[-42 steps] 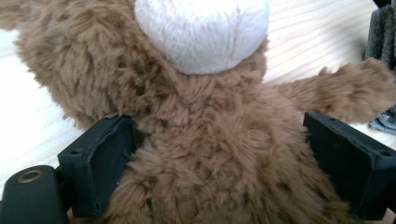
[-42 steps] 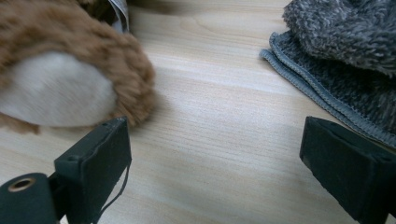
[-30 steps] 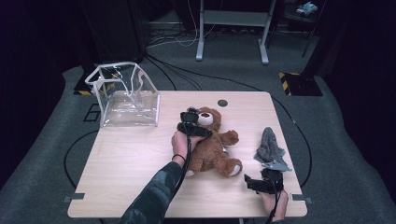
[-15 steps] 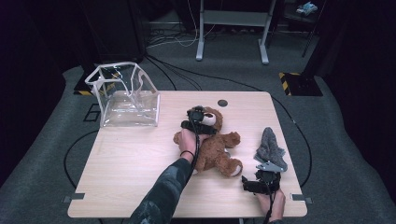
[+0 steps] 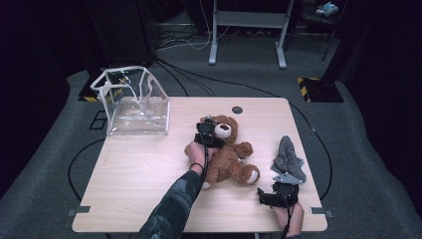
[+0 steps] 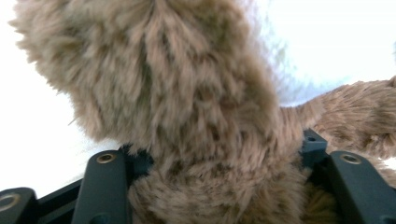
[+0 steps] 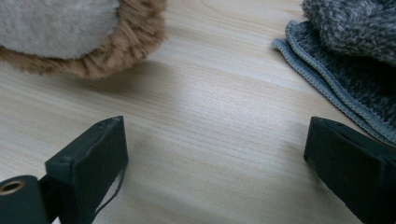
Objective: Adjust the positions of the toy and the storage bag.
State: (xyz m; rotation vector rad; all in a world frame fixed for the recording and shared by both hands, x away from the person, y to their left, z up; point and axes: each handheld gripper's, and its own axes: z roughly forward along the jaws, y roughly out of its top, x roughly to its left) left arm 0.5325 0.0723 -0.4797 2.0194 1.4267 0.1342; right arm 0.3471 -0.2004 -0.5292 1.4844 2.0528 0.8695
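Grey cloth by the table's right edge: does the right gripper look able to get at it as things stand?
Probably yes. The right gripper rests open on the table, and the grey cloth lies just beyond it with bare wood between. The teddy bear sits off to the side, not in the way.

High view looks down on the table [image 5: 149, 199] from above; both gripper views sit close and low — all share the bear [image 5: 226, 157].

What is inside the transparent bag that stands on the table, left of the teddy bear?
Nothing shows inside the transparent bag: through its clear walls you see only the table and the floor. Its mouth is open upward. The teddy bear lies outside, apart from it.
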